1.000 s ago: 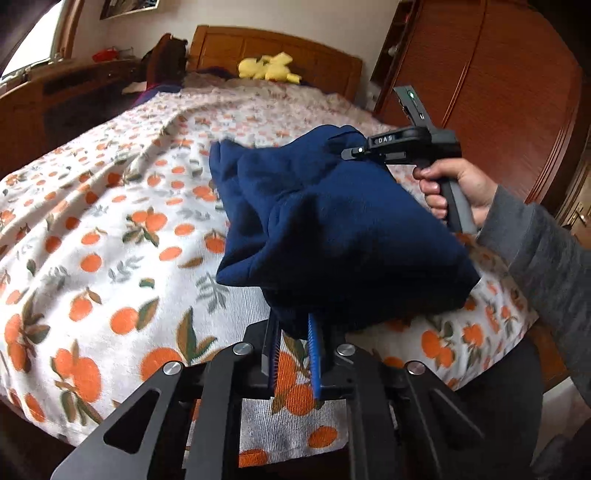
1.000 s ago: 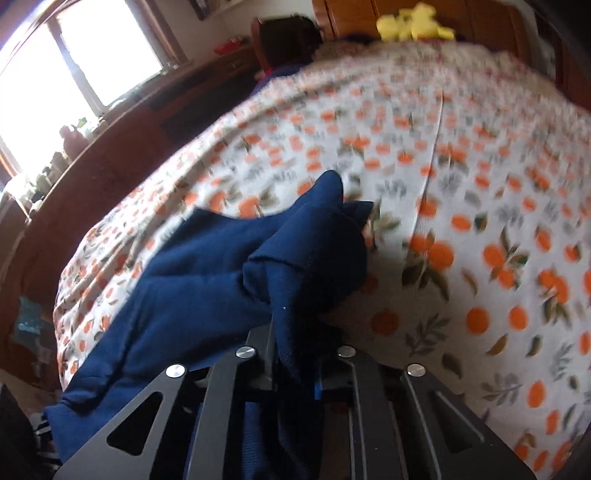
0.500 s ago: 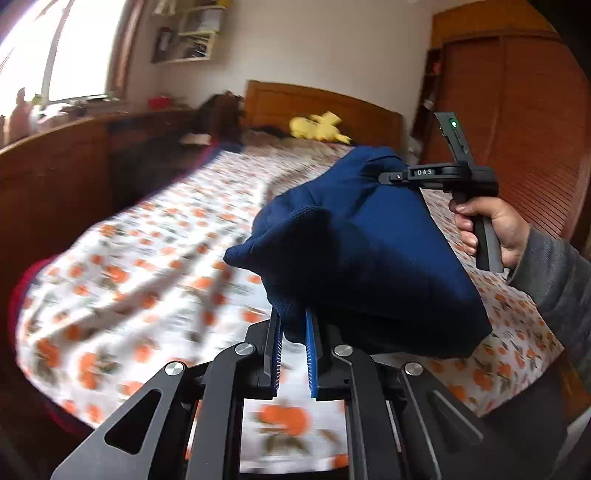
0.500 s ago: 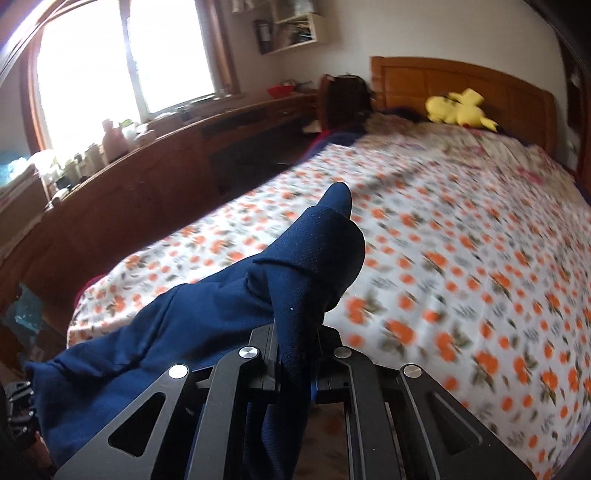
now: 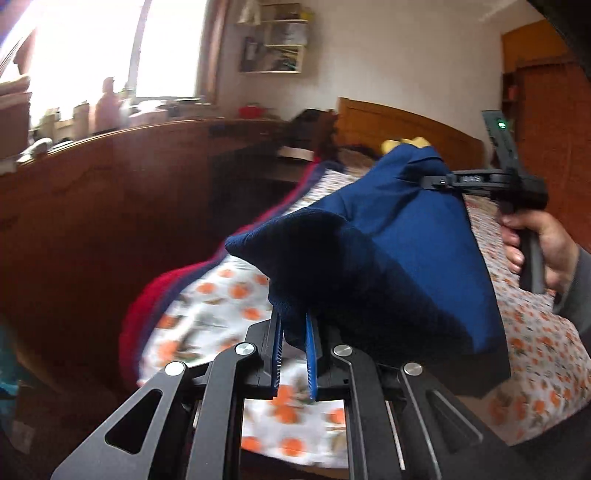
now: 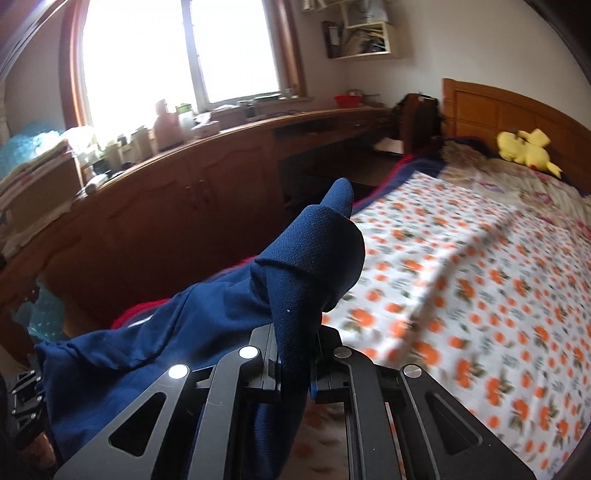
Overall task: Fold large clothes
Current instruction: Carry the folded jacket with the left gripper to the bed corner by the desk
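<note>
The bed (image 6: 498, 295) runs away from both cameras under an orange-print cover (image 5: 207, 325), its near corner and left edge in sight; the cover's surface is bare from that corner up to a yellow plush (image 6: 526, 149) by the headboard (image 6: 517, 110). A gap of floor lies between the bed's left edge and a long wooden cabinet (image 6: 184, 192) under the window (image 6: 177, 51), whose top is crowded with bottles and jars. A red and dark layer (image 5: 147, 306) shows along the bed's left edge under the cover.

One blue garment (image 5: 406, 266) is in play, held off the bed between two hand-held grippers and sagging in a broad panel between them. One wall shelf (image 6: 364, 33) hangs near the window.

The left hand-held gripper (image 5: 294, 354) is clenched on a bunched fold of the garment, blue pads (image 5: 276, 350) pressing on cloth from both sides, pointing somewhat downward over the bed's near corner. The right hand-held gripper (image 6: 295, 365) is likewise clenched on the garment, a thick fold rising out between its jaws and draping left. In the left wrist view it shows from the side (image 5: 430, 181), pinching the garment's upper corner, raised level with the headboard; a hand (image 5: 535, 247) in a grey sleeve (image 5: 576, 295) wraps its grip, knuckles facing the camera.
</note>
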Action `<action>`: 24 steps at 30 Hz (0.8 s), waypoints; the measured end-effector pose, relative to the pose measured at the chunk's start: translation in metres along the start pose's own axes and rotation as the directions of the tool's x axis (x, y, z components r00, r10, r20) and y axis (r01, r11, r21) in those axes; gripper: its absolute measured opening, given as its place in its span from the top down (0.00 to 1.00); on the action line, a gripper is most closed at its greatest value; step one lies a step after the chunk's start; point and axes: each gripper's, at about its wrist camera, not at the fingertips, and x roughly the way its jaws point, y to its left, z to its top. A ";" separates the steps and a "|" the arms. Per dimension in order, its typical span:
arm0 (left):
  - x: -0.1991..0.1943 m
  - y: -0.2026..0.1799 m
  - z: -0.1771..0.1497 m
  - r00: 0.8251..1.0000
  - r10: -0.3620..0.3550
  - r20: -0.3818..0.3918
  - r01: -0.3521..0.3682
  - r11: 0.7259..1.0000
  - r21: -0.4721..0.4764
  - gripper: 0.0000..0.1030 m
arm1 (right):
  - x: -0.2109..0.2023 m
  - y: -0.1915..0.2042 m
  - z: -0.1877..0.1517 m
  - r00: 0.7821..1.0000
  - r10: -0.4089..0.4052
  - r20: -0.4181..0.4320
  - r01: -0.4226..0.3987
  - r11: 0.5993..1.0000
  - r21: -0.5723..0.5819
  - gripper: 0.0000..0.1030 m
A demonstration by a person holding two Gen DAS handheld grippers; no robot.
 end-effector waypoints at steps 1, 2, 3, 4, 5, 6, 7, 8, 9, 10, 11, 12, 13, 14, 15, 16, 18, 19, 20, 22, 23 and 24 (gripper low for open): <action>0.000 0.010 0.001 1.000 0.021 -0.002 -0.021 1.000 -0.009 0.89 | 0.007 0.010 0.002 1.000 0.012 0.000 -0.012 1.000 -0.005 0.92; -0.001 0.019 0.001 0.999 0.033 -0.002 -0.034 0.999 -0.017 0.89 | 0.014 0.018 0.005 1.000 0.021 0.000 -0.021 1.000 -0.010 0.92; -0.001 0.031 0.001 0.998 0.055 -0.002 -0.055 0.998 -0.032 0.89 | 0.020 0.026 0.006 0.999 0.034 0.002 -0.033 0.999 -0.016 0.92; -0.003 0.038 0.000 0.998 0.066 -0.002 -0.066 0.997 -0.040 0.89 | 0.026 0.035 0.007 0.999 0.047 0.003 -0.047 0.999 -0.027 0.92; -0.004 0.049 -0.001 0.997 0.081 -0.002 -0.081 0.995 -0.056 0.89 | 0.029 0.041 0.008 0.998 0.058 0.006 -0.058 0.998 -0.036 0.92; -0.005 0.057 -0.002 0.996 0.091 -0.001 -0.091 0.994 -0.066 0.89 | 0.032 0.049 0.008 0.997 0.071 0.015 -0.070 0.996 -0.047 0.92; -0.007 0.063 -0.003 0.995 0.104 0.000 -0.104 0.992 -0.073 0.89 | 0.037 0.056 0.008 0.996 0.084 0.022 -0.082 0.995 -0.058 0.92; -0.006 0.069 -0.004 0.993 0.121 0.000 -0.121 0.990 -0.077 0.89 | 0.043 0.059 0.008 0.996 0.090 0.015 -0.089 0.994 -0.059 0.92; -0.004 0.073 -0.005 0.991 0.131 -0.004 -0.131 0.988 -0.081 0.89 | 0.048 0.061 0.007 0.996 0.092 0.003 -0.092 0.994 -0.058 0.92; 0.000 0.077 -0.009 0.990 0.137 -0.017 -0.138 0.987 -0.085 0.89 | 0.055 0.062 0.006 0.996 0.089 -0.015 -0.090 0.994 -0.056 0.92; 0.003 0.078 -0.012 0.990 0.138 -0.032 -0.141 0.986 -0.087 0.89 | 0.066 0.063 0.002 0.996 0.075 -0.042 -0.077 0.995 -0.058 0.91; 0.011 0.080 -0.017 0.989 0.135 -0.056 -0.140 0.986 -0.092 0.89 | 0.075 0.063 -0.001 0.995 0.061 -0.072 -0.065 0.996 -0.058 0.90; 0.016 0.080 -0.022 0.988 0.136 -0.077 -0.142 0.986 -0.091 0.89 | 0.087 0.062 -0.007 0.992 0.046 -0.117 -0.053 0.997 -0.061 0.89; 0.020 0.079 -0.029 0.984 0.149 -0.094 -0.157 0.984 -0.081 0.89 | 0.095 0.062 -0.012 0.988 0.029 -0.150 -0.040 0.997 -0.071 0.86; 0.021 0.081 -0.032 0.982 0.160 -0.096 -0.168 0.983 -0.077 0.88 | 0.105 0.061 -0.020 0.980 -0.002 -0.198 -0.015 0.996 -0.085 0.84; 0.021 0.082 -0.035 0.982 0.165 -0.097 -0.173 0.982 -0.082 0.88 | 0.111 0.059 -0.027 0.972 -0.042 -0.229 0.019 0.995 -0.102 0.80; 0.018 0.089 -0.037 0.981 0.164 -0.107 -0.175 0.979 -0.104 0.83 | 0.110 0.056 -0.036 0.971 -0.078 -0.226 0.048 0.990 -0.133 0.77; 0.016 0.092 -0.037 0.979 0.174 -0.109 -0.184 0.978 -0.100 0.83 | 0.108 0.055 -0.038 0.972 -0.081 -0.223 0.050 0.989 -0.140 0.69; 0.009 0.092 -0.039 0.976 0.191 -0.106 -0.201 0.975 -0.091 0.82 | 0.103 0.053 -0.042 0.972 -0.092 -0.216 0.060 0.987 -0.152 0.62; -0.004 0.093 -0.044 0.968 0.228 -0.106 -0.236 0.969 -0.074 0.82 | 0.091 0.055 -0.046 0.977 -0.076 -0.200 0.041 0.984 -0.173 0.60; -0.012 0.092 -0.045 0.966 0.241 -0.096 -0.248 0.966 -0.069 0.82 | 0.086 0.057 -0.047 0.979 -0.063 -0.195 0.027 0.983 -0.182 0.60; -0.019 0.087 -0.045 0.967 0.239 -0.088 -0.246 0.967 -0.070 0.82 | 0.080 0.061 -0.049 0.981 -0.048 -0.190 0.010 0.981 -0.193 0.60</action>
